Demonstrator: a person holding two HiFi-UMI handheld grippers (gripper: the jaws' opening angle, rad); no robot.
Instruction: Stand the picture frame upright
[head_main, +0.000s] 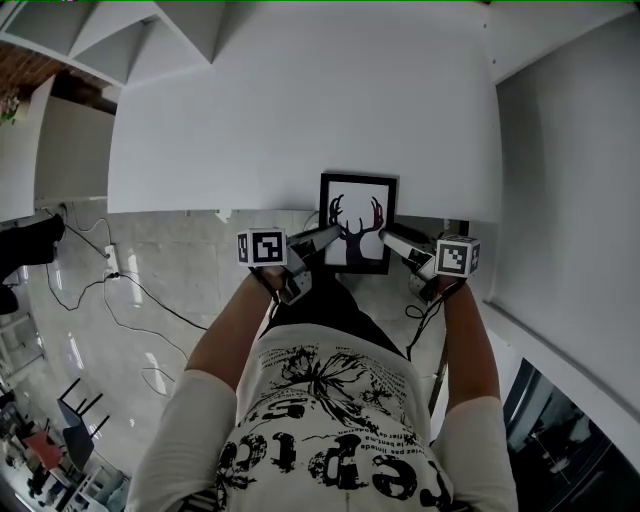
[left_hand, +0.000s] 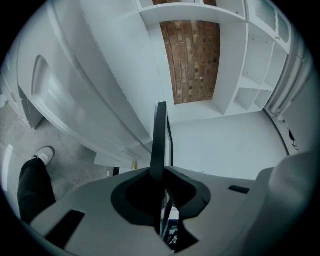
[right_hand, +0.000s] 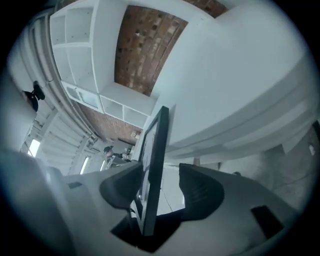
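Observation:
A black picture frame with an antler print hangs at the white table's near edge, its lower part past that edge. My left gripper is shut on the frame's left side. In the left gripper view the frame shows edge-on, pinched between the jaws of this gripper. My right gripper is at the frame's right side. The right gripper view shows the frame standing between the jaws of that gripper, with a clear gap to the right pad. I cannot tell whether the frame rests on the table.
White shelving stands beyond the table at the far left, with a brick wall behind it. A grey partition borders the right. Cables run over the tiled floor at the left. A person's shoe shows below the table.

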